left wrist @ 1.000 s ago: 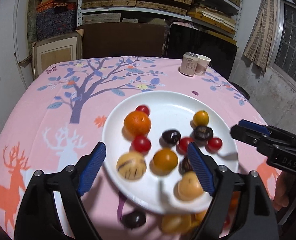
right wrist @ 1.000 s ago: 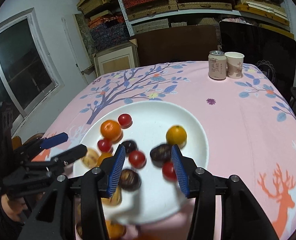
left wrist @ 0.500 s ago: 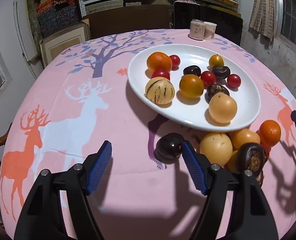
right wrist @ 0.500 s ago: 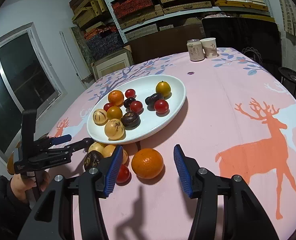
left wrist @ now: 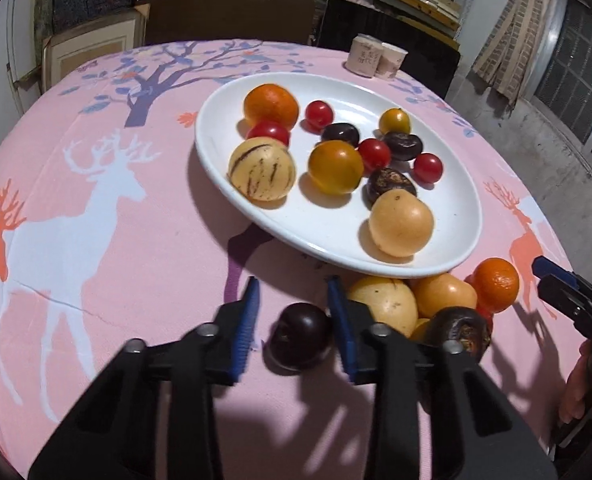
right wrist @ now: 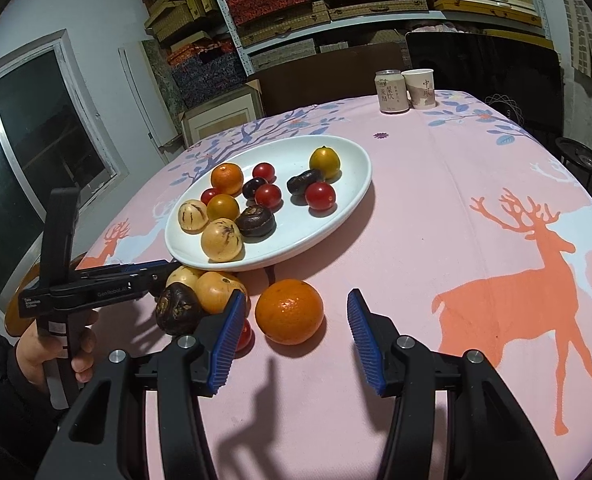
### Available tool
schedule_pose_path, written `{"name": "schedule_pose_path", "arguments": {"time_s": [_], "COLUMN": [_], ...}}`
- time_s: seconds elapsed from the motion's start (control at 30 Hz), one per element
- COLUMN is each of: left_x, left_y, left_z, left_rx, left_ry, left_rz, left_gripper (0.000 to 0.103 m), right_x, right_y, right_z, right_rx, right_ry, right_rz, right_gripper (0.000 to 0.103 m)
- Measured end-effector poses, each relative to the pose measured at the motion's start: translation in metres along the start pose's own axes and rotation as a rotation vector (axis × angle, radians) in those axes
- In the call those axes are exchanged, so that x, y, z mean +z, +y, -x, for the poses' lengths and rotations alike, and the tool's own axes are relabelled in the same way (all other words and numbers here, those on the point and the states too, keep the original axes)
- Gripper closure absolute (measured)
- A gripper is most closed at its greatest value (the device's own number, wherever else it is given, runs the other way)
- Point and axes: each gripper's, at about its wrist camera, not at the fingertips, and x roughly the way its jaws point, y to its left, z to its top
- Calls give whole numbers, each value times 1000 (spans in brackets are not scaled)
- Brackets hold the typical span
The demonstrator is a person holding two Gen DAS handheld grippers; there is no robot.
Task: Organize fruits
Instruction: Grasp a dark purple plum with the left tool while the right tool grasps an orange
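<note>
A white plate (left wrist: 462, 236) (right wrist: 352, 196) holds several fruits: oranges, red tomatoes, dark plums, yellow striped melons. Loose fruit lies on the pink cloth at its near edge. My left gripper (left wrist: 294, 318) straddles a dark purple plum (left wrist: 299, 336); its right pad touches the plum and a gap remains on the left. My right gripper (right wrist: 294, 334) is open around a loose orange (right wrist: 289, 311) (left wrist: 495, 285), without touching it. Beside the orange lie yellow fruits (right wrist: 216, 290), a dark wrinkled fruit (right wrist: 178, 307) and a red tomato (right wrist: 243, 335).
A drink can (right wrist: 391, 91) and a paper cup (right wrist: 421, 89) stand at the table's far edge. Shelves with boxes and a dark chair stand behind the table. A window is at the left in the right wrist view.
Both grippers have dropped from over the plate to the loose fruit at its near edge. The left jaws have narrowed around the dark plum. The right gripper has closed in on the orange.
</note>
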Motion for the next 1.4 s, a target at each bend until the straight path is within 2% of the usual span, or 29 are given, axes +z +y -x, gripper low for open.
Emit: {"name": "schedule_pose_path", "arguments": {"time_s": [0.13, 0.27, 0.4, 0.43, 0.5, 0.63, 0.9, 1.07, 1.2, 1.4], "left_x": [-6, -8, -14, -16, -21, -27, -25, -19, -17, -16], "left_y": [-10, -5, -9, -8, -9, -9, -5, 12, 20, 3], "left_z": [6, 10, 20, 22, 26, 26, 20, 29, 14, 5], "left_rx": [23, 5, 29, 24, 25, 27, 11, -45, -22, 55], "left_ry": [-24, -20, -38, -39, -40, -27, -27, -71, -16, -17], "left_rz": [-54, -37, -55, -57, -58, -61, -51, 50, 100, 20], "left_gripper": [80, 78, 77, 74, 59, 46, 44, 47, 47, 48], "right_x": [0, -1, -3, -3, -3, -3, -5, -7, -7, -7], "right_y": [0, -1, 1, 1, 1, 3, 2, 2, 0, 0], "right_z": [2, 2, 4, 5, 4, 3, 2, 3, 1, 1], "right_rx": [-8, -11, -10, -10, -10, -6, -2, 5, 9, 14], "right_ry": [-8, -2, -6, -7, -6, -4, 3, 1, 9, 10], "right_rz": [0, -4, 6, 8, 9, 12, 7, 7, -9, -14], "right_gripper": [50, 50, 50, 50, 50, 50, 50, 50, 50, 50]}}
